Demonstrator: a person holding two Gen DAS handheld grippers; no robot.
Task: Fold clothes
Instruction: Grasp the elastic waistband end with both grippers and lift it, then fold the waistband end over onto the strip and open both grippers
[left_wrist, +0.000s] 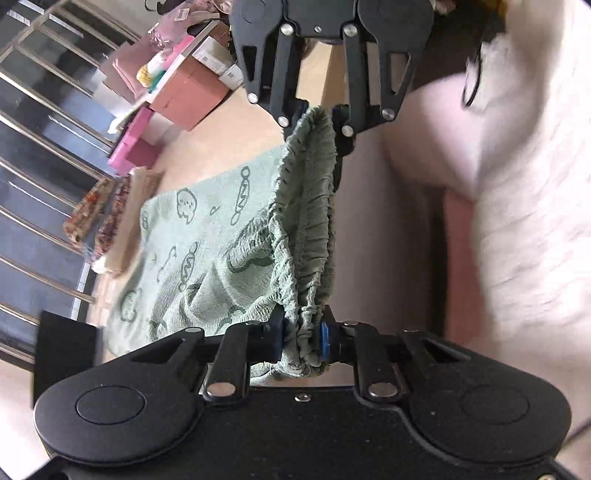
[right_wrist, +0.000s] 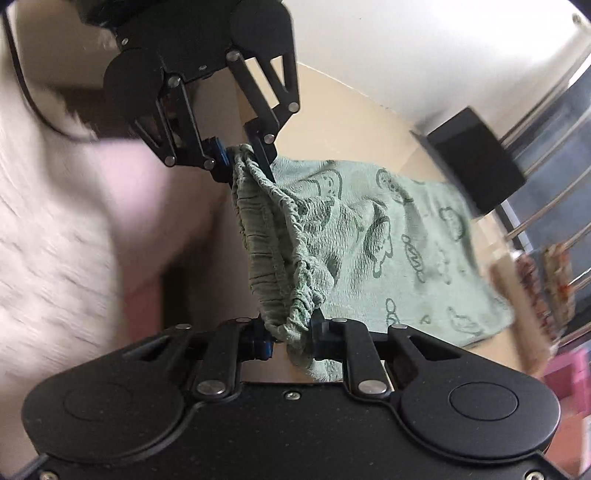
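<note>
Two grippers stretch the gathered waistband (left_wrist: 310, 221) of green printed shorts (left_wrist: 207, 236) between them. Left gripper (left_wrist: 301, 341), bottom center of its view, is clamped tight on one end; right gripper (right_wrist: 290, 341), bottom center of its own cam, pinches the other w/ jaws nearly closed. Rest of garment trails onto the tan bench (left_wrist: 236, 122). Pink boxes (left_wrist: 136, 144) sit upper left, blurred.
</note>
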